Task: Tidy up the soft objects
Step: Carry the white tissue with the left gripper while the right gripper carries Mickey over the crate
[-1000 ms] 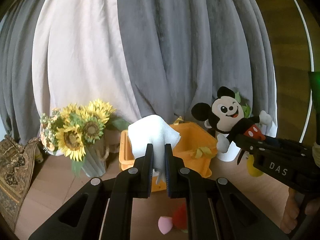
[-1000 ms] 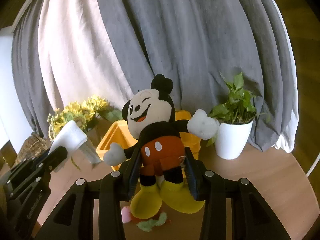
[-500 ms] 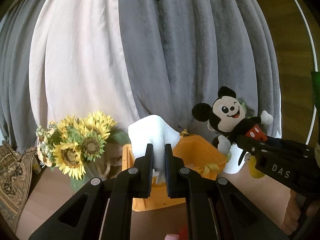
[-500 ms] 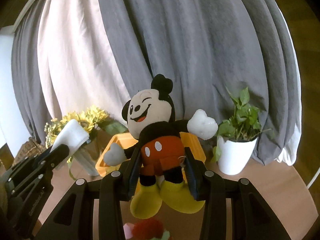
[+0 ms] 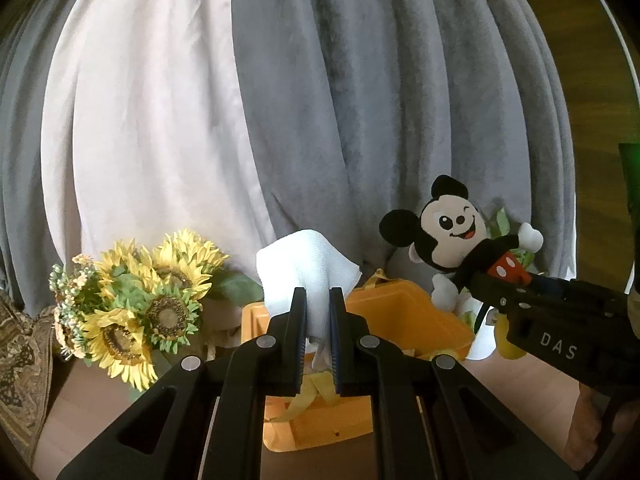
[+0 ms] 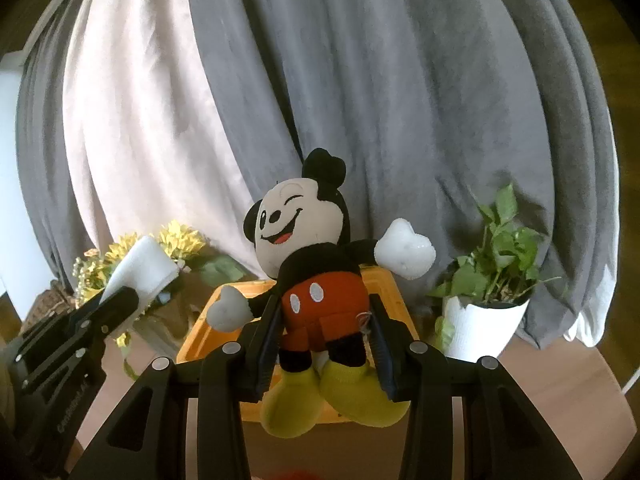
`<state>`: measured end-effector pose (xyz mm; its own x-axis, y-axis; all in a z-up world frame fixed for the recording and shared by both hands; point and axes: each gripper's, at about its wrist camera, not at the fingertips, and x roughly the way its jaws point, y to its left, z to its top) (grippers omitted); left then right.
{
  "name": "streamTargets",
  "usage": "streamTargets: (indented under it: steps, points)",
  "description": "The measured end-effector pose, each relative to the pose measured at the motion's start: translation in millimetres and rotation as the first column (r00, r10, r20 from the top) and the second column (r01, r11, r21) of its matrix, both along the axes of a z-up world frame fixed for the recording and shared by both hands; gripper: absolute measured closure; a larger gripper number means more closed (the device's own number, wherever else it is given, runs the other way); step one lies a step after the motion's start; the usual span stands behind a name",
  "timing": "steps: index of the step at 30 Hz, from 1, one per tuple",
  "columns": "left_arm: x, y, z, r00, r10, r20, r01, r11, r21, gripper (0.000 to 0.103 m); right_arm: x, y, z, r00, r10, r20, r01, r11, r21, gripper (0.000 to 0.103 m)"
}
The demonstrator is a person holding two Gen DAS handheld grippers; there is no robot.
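Note:
My left gripper [image 5: 318, 300] is shut on a white folded cloth [image 5: 304, 268], held in the air just in front of and above an orange bin [image 5: 404, 320]. The cloth also shows in the right wrist view [image 6: 140, 268]. My right gripper [image 6: 324, 320] is shut on a Mickey Mouse plush [image 6: 316, 280], gripped at its red shorts, held over the orange bin [image 6: 224, 332]. The plush also shows in the left wrist view [image 5: 456, 236], to the right of the bin. Yellow ribbon-like pieces [image 5: 312, 396] lie in the bin.
A sunflower bouquet [image 5: 136, 304] stands left of the bin. A white pot with a green plant [image 6: 488, 300] stands right of it. Grey and white curtains [image 5: 320, 100] hang behind. The bin sits on a wooden table [image 6: 560, 392]. A patterned cushion [image 5: 20, 364] is far left.
Both grippers have moved forward toward the orange bin, which now looks larger and closer. The pink and red objects on the table have slid out of view below.

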<state>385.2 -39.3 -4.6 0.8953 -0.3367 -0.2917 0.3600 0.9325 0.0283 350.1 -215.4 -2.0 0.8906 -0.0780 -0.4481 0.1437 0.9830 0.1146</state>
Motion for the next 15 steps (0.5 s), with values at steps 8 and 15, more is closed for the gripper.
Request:
streamTargets:
  steps: [8,15]
  points:
    - [35.0,-5.8,-12.8,0.999,0.016,-0.033,-0.015,1.0,0.018,0.091,37.1,-5.0,-15.8,0.999,0.025,-0.044,-0.025,1.0,0.006,0.061]
    - [61.4,-12.7,-28.7,0.997,0.027,-0.072,-0.024,0.999,0.033,0.091,68.6,-12.2,-34.0,0.995,0.043,-0.086,-0.042,0.999,0.012,0.061]
